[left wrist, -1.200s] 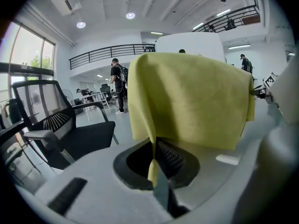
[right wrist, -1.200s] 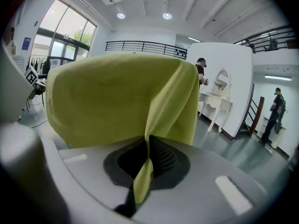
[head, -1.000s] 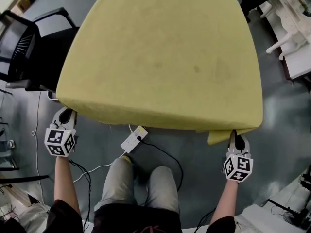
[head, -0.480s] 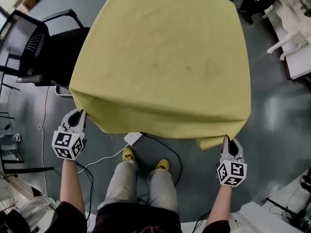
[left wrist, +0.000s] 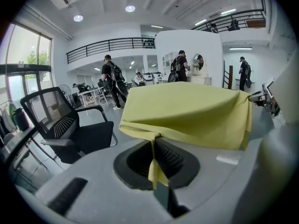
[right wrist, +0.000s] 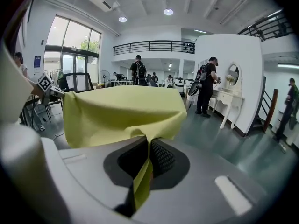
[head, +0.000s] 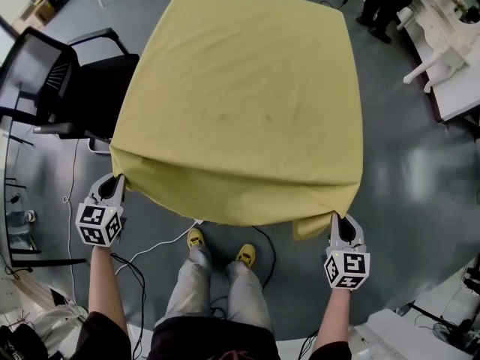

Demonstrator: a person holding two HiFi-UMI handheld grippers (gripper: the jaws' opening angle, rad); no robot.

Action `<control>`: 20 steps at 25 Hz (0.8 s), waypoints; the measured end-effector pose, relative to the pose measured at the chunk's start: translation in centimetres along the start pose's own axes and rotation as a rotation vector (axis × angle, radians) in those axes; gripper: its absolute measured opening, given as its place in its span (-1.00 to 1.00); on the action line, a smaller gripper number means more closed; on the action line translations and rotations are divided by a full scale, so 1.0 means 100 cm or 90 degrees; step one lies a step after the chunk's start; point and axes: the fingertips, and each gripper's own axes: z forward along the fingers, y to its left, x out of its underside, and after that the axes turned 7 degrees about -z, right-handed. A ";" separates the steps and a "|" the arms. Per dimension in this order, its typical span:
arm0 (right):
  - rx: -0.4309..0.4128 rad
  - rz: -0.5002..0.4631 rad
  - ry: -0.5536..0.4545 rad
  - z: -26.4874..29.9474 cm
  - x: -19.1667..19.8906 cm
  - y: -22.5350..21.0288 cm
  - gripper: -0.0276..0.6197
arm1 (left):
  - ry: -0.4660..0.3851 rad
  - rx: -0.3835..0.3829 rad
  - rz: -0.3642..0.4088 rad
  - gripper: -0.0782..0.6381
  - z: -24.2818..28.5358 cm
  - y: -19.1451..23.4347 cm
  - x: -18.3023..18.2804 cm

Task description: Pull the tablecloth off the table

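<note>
A yellow tablecloth (head: 240, 103) covers the table and hides its top; its near edge hangs slack between the two near corners. My left gripper (head: 118, 180) is shut on the cloth's near left corner, a strip of yellow cloth (left wrist: 153, 167) pinched between its jaws. At the near right corner my right gripper (head: 335, 217) is shut on the cloth too, with a yellow fold (right wrist: 142, 181) caught between the jaws. In both gripper views the tablecloth (left wrist: 187, 111) (right wrist: 121, 111) drapes over the table ahead.
A black office chair (head: 52, 88) stands close to the table's left side. A power strip and cables (head: 172, 238) lie on the grey floor by the person's yellow shoes (head: 196, 238). White furniture (head: 450, 43) stands at the right. Several people stand in the background (left wrist: 110, 78).
Both grippers have drawn back toward the person with the corners in them. The cloth's near edge has come off the table and sags; the person has stepped backward.
</note>
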 end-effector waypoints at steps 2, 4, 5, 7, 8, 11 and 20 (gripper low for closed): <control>-0.005 0.006 0.000 -0.004 -0.001 0.004 -0.88 | 0.010 0.001 -0.006 -0.77 -0.004 -0.003 0.006; -0.011 0.009 0.004 -0.008 0.000 0.007 -0.88 | 0.016 -0.001 -0.016 -0.77 -0.012 -0.006 0.014; -0.014 0.010 0.006 -0.011 0.001 0.008 -0.88 | 0.020 -0.002 -0.017 -0.77 -0.016 -0.007 0.017; -0.021 0.011 0.008 -0.015 0.003 0.013 -0.88 | 0.025 -0.004 -0.020 -0.77 -0.025 -0.008 0.023; -0.025 0.011 0.009 -0.017 0.005 0.015 -0.88 | 0.026 -0.007 -0.024 -0.77 -0.030 -0.008 0.026; -0.036 0.010 0.013 -0.024 0.010 0.022 -0.88 | 0.023 -0.013 -0.040 -0.77 -0.044 -0.013 0.035; -0.037 0.011 -0.002 -0.064 0.009 0.047 -0.88 | 0.010 0.015 -0.062 -0.77 -0.089 -0.043 0.054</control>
